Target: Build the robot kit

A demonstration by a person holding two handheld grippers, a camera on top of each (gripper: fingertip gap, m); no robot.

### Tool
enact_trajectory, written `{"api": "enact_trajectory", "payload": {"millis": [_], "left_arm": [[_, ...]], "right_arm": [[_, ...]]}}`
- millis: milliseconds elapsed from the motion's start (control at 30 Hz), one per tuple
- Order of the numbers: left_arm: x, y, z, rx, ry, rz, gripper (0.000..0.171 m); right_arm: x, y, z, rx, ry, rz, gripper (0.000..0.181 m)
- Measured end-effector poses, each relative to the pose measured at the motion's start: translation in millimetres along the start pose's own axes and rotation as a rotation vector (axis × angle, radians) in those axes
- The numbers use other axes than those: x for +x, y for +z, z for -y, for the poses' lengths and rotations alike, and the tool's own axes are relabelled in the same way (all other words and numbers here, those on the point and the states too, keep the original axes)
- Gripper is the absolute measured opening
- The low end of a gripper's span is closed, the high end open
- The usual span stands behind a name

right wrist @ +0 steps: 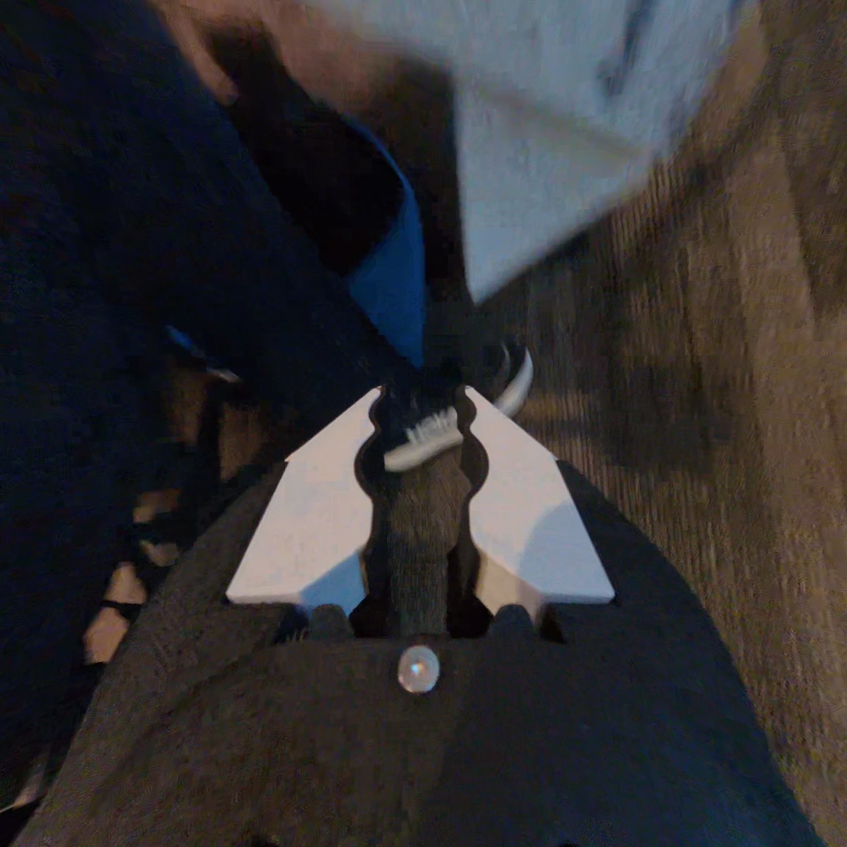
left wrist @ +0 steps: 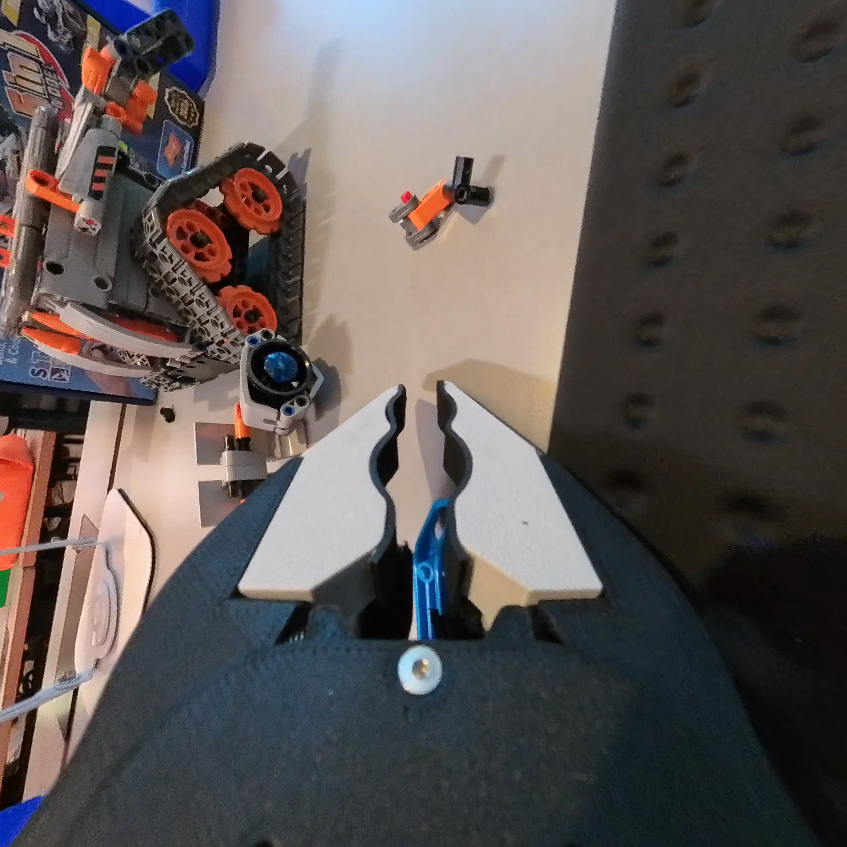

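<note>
A blue beam (left wrist: 428, 577) is being gripped deep between the fingers of the left gripper (left wrist: 420, 395), its long axis running along them, pointing toward the tips. Beyond, to the left, a grey block with a black ring (left wrist: 278, 382) and a tracked model (left wrist: 183, 270) are being seen on the white table (left wrist: 412, 91); farther ahead, a small orange-and-black assembly (left wrist: 435, 204). The right gripper (right wrist: 422, 394) is being held released, empty, over blurred brown carpet (right wrist: 687, 412); a shoe (right wrist: 440, 435) is lying just past its tips.

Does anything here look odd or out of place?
Yes. A blue strip sits wedged deep between the left gripper fingers, against one side. The tracked toy lies tipped over. The right view is too blurred to judge.
</note>
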State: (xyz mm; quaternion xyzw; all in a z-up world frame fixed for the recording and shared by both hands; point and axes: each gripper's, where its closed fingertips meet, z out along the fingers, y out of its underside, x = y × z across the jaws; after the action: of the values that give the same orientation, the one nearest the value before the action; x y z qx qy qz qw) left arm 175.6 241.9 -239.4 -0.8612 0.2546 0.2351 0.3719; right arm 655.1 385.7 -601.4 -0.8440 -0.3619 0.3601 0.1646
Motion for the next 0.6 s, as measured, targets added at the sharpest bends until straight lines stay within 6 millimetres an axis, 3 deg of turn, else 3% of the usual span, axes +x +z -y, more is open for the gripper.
{"api": "enact_trajectory", "payload": {"millis": [67,167,233,367,467,600], "left_arm": [[-2,3,1,-0.01,-0.017,0.007,0.011],[-4,8,0,-0.036,-0.024,0.028,0.006],[-5,10,0,-0.05,-0.02,0.042,0.004],[-10,13,-5,-0.087,-0.031,0.073,0.0],[-14,15,-6,-0.105,-0.024,0.101,0.0],[-20,18,-10,-0.131,-0.027,0.142,0.0]], "right_arm": [[26,50,-88,-0.097,0.093,-0.013,0.031],[45,114,-189,-0.207,0.14,-0.022,0.029],[59,145,-247,-0.306,0.131,-0.066,0.031],[89,173,-300,-0.288,0.181,-0.155,0.029],[117,178,-319,-0.287,0.173,-0.221,0.029],[138,191,-339,-0.356,0.085,-0.245,0.029]]}}
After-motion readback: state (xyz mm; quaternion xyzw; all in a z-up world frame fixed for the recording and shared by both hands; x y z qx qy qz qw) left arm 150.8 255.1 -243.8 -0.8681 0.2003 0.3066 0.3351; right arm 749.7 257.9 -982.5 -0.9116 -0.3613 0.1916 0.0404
